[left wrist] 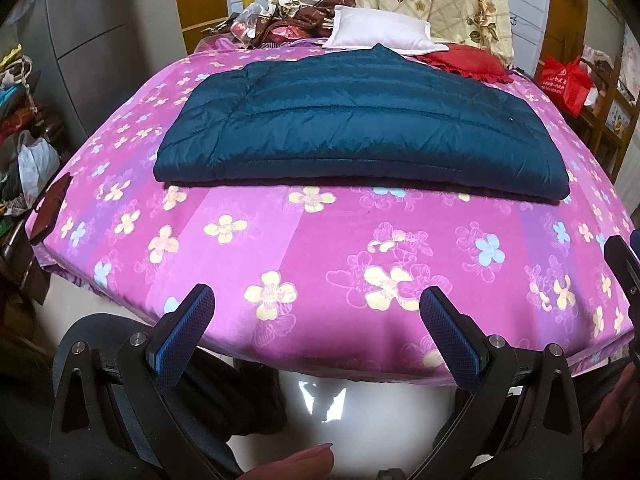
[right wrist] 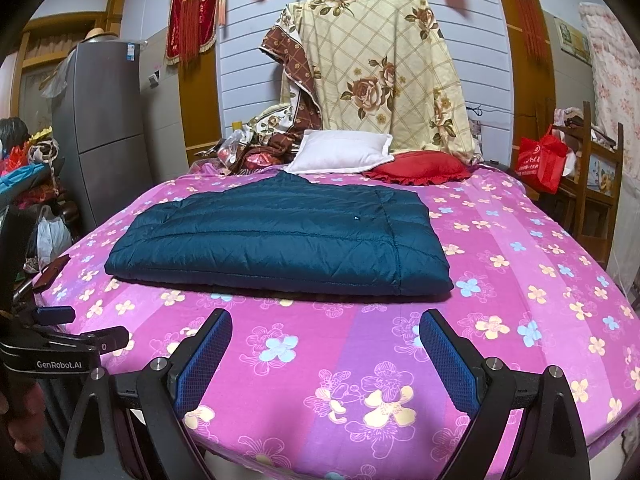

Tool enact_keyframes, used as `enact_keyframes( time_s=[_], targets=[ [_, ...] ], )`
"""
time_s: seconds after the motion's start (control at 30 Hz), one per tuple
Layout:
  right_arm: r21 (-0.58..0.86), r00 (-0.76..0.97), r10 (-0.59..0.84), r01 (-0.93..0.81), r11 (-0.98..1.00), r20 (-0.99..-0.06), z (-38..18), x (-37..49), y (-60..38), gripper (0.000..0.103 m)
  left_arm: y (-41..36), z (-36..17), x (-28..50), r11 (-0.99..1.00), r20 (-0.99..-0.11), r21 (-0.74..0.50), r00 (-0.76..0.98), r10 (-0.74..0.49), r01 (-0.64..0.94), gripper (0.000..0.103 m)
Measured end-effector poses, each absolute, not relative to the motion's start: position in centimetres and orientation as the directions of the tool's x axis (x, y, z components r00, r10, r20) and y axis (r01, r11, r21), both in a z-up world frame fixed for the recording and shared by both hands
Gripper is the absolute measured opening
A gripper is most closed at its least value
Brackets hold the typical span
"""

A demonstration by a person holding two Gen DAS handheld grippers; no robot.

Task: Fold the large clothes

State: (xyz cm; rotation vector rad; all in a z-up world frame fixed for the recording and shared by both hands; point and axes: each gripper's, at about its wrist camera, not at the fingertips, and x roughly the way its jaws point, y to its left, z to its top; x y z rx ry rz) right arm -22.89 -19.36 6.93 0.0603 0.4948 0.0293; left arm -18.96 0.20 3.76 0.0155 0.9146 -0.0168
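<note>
The bed (right wrist: 520, 280) with its pink flowered sheet fills the space ahead of both tongs, and on it, well beyond the fingertips and touched by neither, lies the dark teal quilted jacket (right wrist: 280, 240), already doubled into a flat rectangle with 1 corner reaching toward the white pillow (right wrist: 340, 152). It looks light, puffy and slick, likely to spring open, so pinch both layers deep at the 2 near corners. The left gripper (left wrist: 316, 320) and right gripper (right wrist: 326, 344) are spread wide, holding nothing.

Right tool (left wrist: 624, 264) cut off by the left wrist view's edge
</note>
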Motion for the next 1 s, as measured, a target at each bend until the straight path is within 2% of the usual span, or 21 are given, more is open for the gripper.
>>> enact_keyframes(
  time_s=[1.0],
  targets=[
    [0.065,0.878,0.047,-0.018,0.998,-0.477,6.96,-22.84,-19.52,0.093,0.66,3.68,-18.91,1.000,-0.795,0.003,0.607,-0.004,0.011,0.103]
  ],
)
